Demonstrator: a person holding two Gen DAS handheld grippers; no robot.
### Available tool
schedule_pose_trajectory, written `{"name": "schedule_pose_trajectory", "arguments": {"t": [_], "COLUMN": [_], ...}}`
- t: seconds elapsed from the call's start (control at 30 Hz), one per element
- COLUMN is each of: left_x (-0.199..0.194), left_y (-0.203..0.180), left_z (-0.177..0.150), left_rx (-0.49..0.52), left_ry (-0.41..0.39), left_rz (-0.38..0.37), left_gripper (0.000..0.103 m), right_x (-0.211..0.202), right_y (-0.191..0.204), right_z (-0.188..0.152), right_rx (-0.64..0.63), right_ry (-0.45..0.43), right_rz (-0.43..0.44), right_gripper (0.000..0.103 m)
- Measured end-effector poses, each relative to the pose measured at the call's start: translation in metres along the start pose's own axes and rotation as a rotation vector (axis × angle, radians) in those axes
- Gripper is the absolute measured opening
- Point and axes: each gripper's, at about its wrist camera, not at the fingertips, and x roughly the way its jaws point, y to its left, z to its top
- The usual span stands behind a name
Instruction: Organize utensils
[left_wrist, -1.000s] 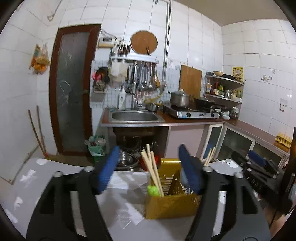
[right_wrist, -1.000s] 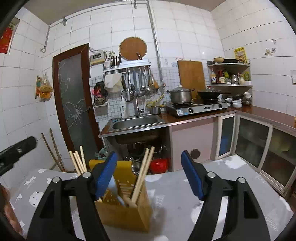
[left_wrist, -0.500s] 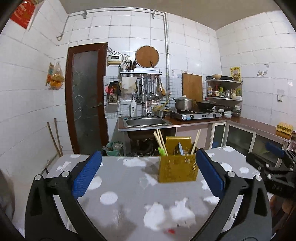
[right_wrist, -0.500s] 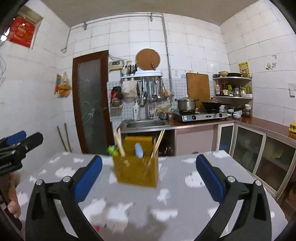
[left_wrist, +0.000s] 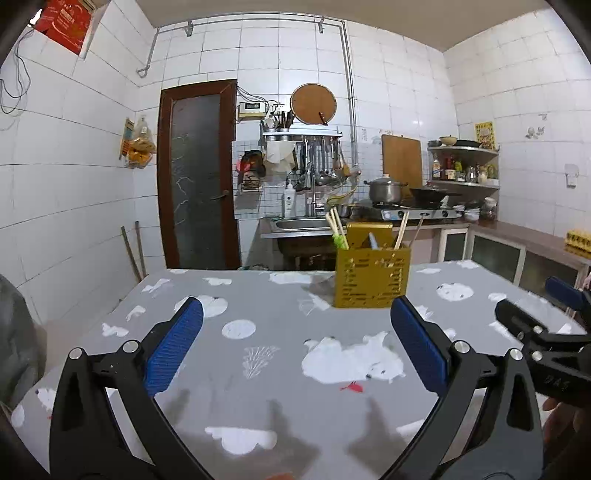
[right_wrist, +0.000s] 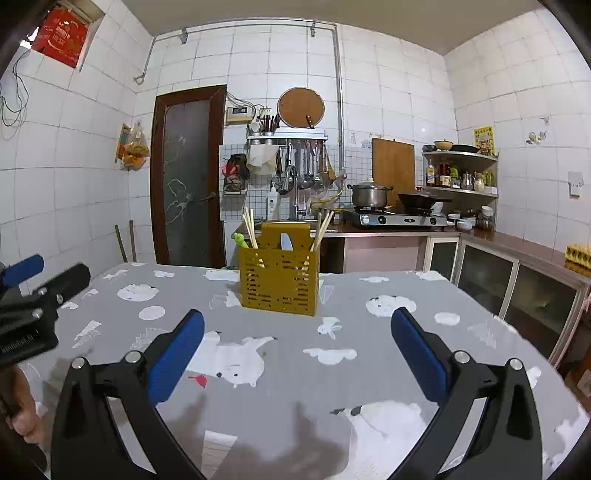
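A yellow slotted utensil holder (left_wrist: 371, 276) stands upright at the far side of the grey patterned table (left_wrist: 280, 332). It holds wooden chopsticks (left_wrist: 337, 227), a green-handled piece and a blue-white spoon. It also shows in the right wrist view (right_wrist: 279, 278), with chopsticks (right_wrist: 250, 227) sticking up. My left gripper (left_wrist: 295, 343) is open and empty, well short of the holder. My right gripper (right_wrist: 297, 347) is open and empty, also short of it.
The right gripper shows at the right edge of the left wrist view (left_wrist: 535, 328); the left gripper shows at the left edge of the right wrist view (right_wrist: 33, 295). Behind the table are a sink (left_wrist: 299, 223), a stove with pot (right_wrist: 369, 195) and low cabinets (right_wrist: 517, 280).
Both grippers have pulled back from the holder toward the near side of the table. The holder now looks smaller and farther off. Both stay open and empty.
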Motion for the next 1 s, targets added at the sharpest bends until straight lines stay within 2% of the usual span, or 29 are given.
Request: {"name": "schedule_pose_trajectory", "arguments": {"t": [0.17, 0.27, 0.4, 0.63, 1.0], "left_x": [0.009, 0.015, 0.021, 0.021, 0.02], "left_y": [-0.003, -0.005, -0.005, -0.009, -0.002], "left_z": [-0.026, -0.036, -0.047, -0.051, -0.05], "left_rx": [0.017, 0.019, 0.016, 0.031, -0.008], "left_ry": [0.032, 0.03, 0.027, 0.024, 0.017], "left_rz": [0.001, 0.028, 0.025, 0.028, 0.044], "left_gripper": [0.098, 0.098, 0.098, 0.098, 0.098], "right_x": [0.007, 0.016, 0.02, 0.018, 0.013], "right_y": [-0.01, -0.017, -0.021, -0.023, -0.01], "right_z": [-0.023, -0.031, -0.039, -0.042, -0.042], "right_rx": [0.011, 0.033, 0.048, 0.063, 0.0], "right_ry": [-0.007, 0.014, 0.024, 0.019, 0.008], "right_rz": [-0.032, -0.039, -0.042, -0.045, -0.047], "right_gripper": [0.099, 0.099, 0.099, 0.099, 0.099]}}
